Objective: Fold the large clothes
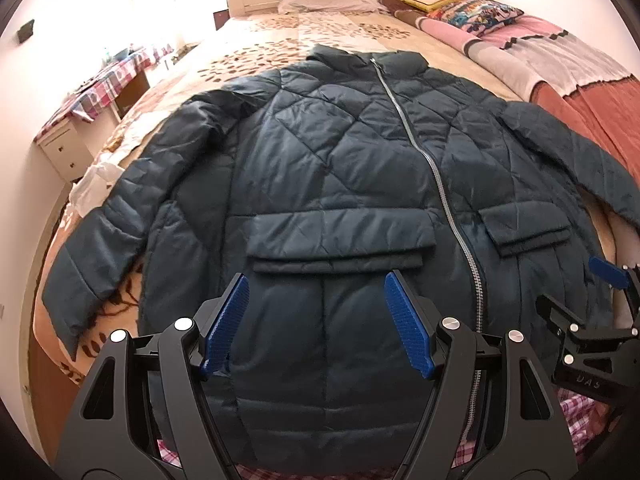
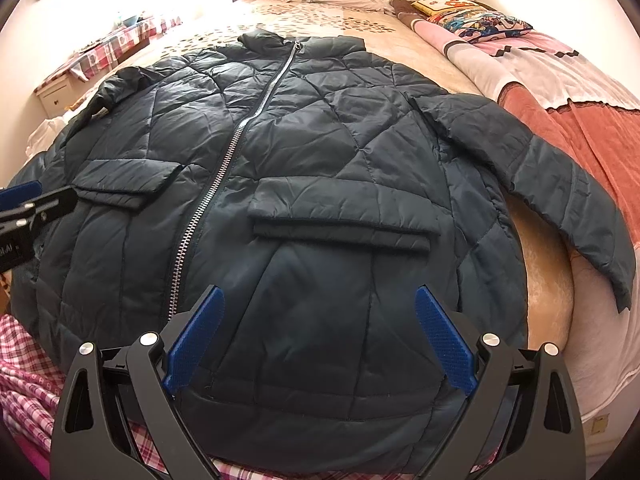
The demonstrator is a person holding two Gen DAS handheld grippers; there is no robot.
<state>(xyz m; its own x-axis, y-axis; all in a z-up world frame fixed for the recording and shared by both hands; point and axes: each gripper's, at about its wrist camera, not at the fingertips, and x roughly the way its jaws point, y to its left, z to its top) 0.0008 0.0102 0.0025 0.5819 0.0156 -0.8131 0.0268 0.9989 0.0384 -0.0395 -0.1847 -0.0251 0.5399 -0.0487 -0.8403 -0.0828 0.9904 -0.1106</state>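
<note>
A zipped dark quilted jacket (image 1: 340, 168) lies spread flat on a bed (image 1: 248, 36); left gripper (image 1: 316, 320) and right gripper (image 2: 316, 336) hover above its hem, jaws apart, empty.

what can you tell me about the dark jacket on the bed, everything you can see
The jacket is a dark blue-green quilted puffer of smooth, slightly shiny fabric. It lies front up and flat on the bed, collar toward the headboard, both sleeves spread out to the sides. A silver zipper runs closed down the front, with a flap pocket on each side. Its hem lies nearest the cameras, over pink plaid cloth. Neither open gripper appears to hold it.
</note>
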